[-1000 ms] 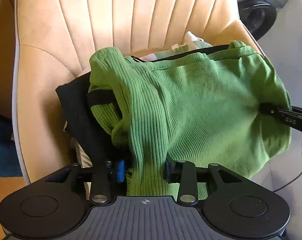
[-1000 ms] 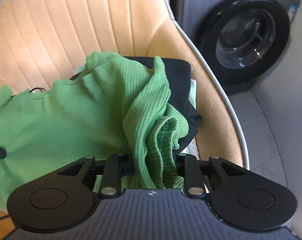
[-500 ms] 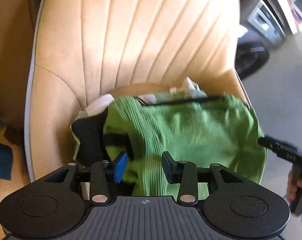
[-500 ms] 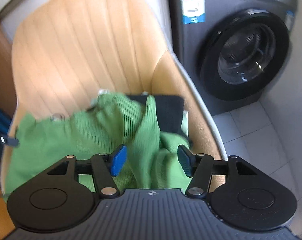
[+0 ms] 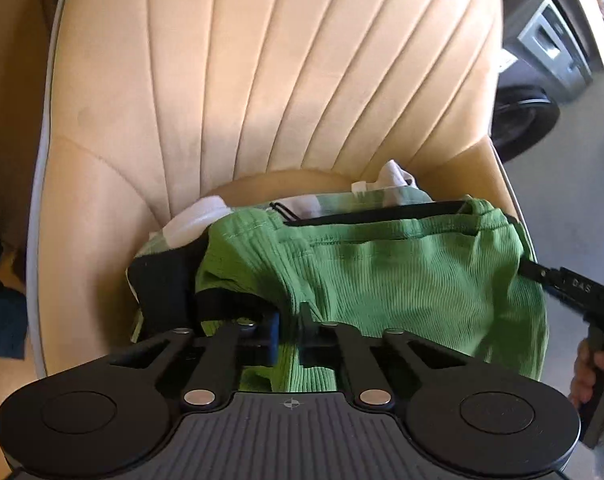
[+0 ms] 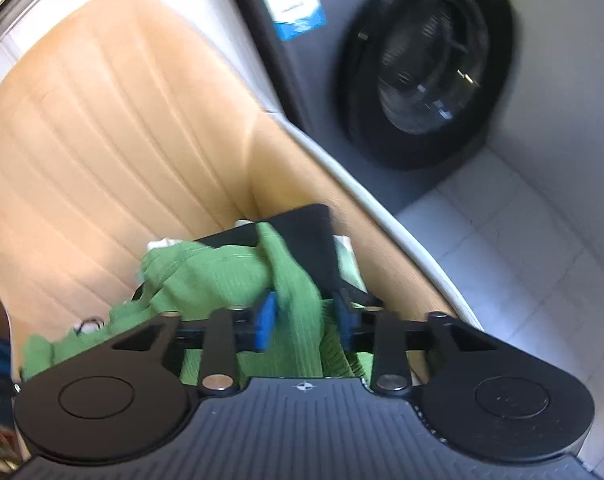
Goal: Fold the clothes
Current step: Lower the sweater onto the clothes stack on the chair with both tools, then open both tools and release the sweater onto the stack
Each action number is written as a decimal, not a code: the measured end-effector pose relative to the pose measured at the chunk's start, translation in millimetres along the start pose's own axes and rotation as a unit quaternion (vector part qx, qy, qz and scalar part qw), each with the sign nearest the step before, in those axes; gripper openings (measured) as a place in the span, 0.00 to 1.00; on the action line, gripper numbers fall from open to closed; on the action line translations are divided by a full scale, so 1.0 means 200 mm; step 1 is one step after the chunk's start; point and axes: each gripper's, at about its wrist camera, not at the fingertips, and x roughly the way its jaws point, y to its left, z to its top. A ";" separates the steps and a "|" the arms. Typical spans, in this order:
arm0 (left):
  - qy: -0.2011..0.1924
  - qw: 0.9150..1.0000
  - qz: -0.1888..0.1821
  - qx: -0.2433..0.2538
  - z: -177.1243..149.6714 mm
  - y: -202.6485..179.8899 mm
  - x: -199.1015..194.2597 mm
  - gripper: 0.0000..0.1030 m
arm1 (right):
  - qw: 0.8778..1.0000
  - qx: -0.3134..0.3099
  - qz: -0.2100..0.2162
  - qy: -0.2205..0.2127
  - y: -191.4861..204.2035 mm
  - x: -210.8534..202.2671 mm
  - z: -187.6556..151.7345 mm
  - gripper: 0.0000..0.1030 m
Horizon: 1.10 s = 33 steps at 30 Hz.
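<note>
1. Progress: the green ribbed top (image 5: 402, 280) lay on a stack of other clothes on the seat of the tan chair (image 5: 262, 80). It looked already doubled over into a rough bundle, w/ one long edge running straight along the back. Prob. mid-fold, not finished: the near edge was bunched and one fold of cloth stood up in a ridge on the right side.
2. Under it: a black garment (image 5: 162, 280) stuck out at the left, and a pale green-and-white piece (image 5: 322, 200) showed behind. These looked folded already; cannot tell how many items were in the stack.
3. Left hand-held gripper (image 5: 290, 332): jaws together, clamped on a thin pinch of the green top's near edge, approx. at its left corner next to the black garment.
4. Right hand-held gripper (image 6: 302, 320): jaws closing, w/ the raised ridge of green cloth between the blue pads. The pads looked just at the cloth, w/ a sliver of gap on the right side, so no firm clamp yet. In the left wrist view this hand-held gripper sat at the top's far right edge, a hand (image 5: 594, 368) on its handle.
5. Left to do, as a judgement: carry both near corners over for another fold, flatten the ridge, square the bundle on the stack.
6. A washing machine (image 6: 422, 60) stood beside the chair, clear of the work.
</note>
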 end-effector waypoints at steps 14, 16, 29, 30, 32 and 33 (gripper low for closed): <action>-0.033 0.997 0.066 0.007 -0.08 0.15 -0.05 0.30 | 0.996 -0.039 -0.067 -0.042 0.04 0.09 0.00 0.10; -0.035 0.997 0.069 0.023 -0.09 0.13 -0.08 0.33 | 0.996 -0.035 -0.069 -0.046 0.05 0.07 0.00 0.20; 0.015 0.995 -0.030 0.095 -0.37 -0.18 -0.28 0.38 | 0.993 -0.117 -0.003 0.010 0.09 -0.24 -0.31 0.42; 0.022 0.995 -0.026 0.092 -0.39 -0.20 -0.24 0.39 | 0.992 -0.122 -0.004 0.018 0.10 -0.23 -0.35 0.44; 0.031 0.996 -0.013 0.088 -0.44 -0.20 -0.16 0.39 | 0.991 -0.126 -0.011 0.034 0.12 -0.18 -0.39 0.46; 0.030 0.996 -0.002 0.089 -0.46 -0.20 -0.12 0.38 | 0.991 -0.127 -0.019 0.041 0.12 -0.16 -0.41 0.47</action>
